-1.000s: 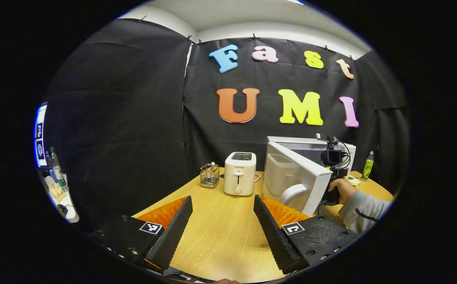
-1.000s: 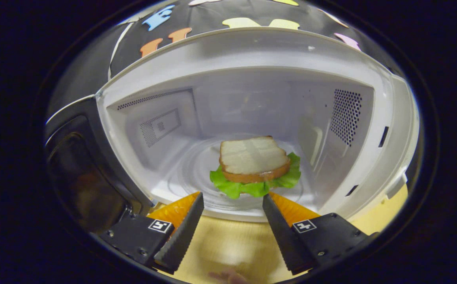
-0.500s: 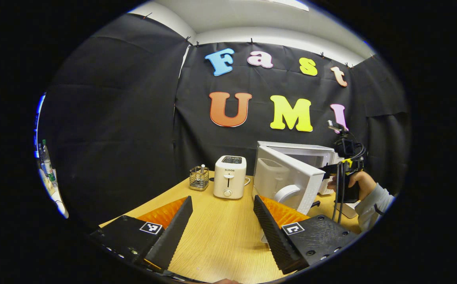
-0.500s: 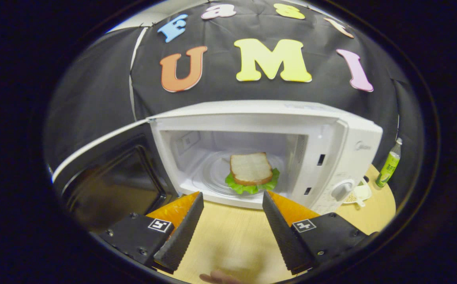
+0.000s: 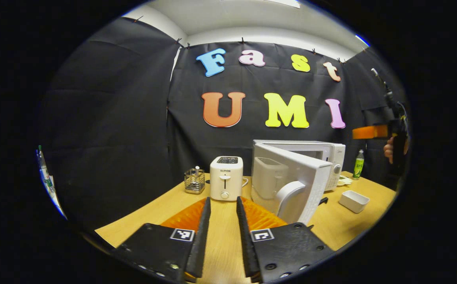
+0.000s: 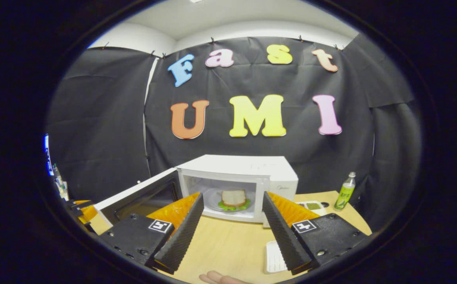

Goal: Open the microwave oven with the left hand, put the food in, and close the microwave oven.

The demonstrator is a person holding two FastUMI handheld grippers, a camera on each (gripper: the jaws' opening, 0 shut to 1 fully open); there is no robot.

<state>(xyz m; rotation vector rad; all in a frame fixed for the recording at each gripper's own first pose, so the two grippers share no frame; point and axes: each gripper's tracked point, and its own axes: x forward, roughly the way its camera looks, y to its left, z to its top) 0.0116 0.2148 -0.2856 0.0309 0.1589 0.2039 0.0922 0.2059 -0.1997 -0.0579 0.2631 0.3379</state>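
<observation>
Your left gripper (image 5: 222,236), fingers nearly together and empty, sits nearest; the open microwave door (image 5: 291,179) stands ahead-right.

The one word I could read stood on the toaster (image 5: 226,178): SUPOR, printed in small capitals on its front, above the lever. The microwave oven (image 6: 276,182) carried a brand mark on its front panel beside the open cavity (too small for me to make out). The green bottle (image 6: 344,192) had a printed wrapper, its writing too small to read. My left gripper (image 5: 222,201) and right gripper (image 6: 232,195) each bore square black-and-white markers (image 5: 182,234) on their finger bases, coded patterns and no letters or numbers that I could read
</observation>
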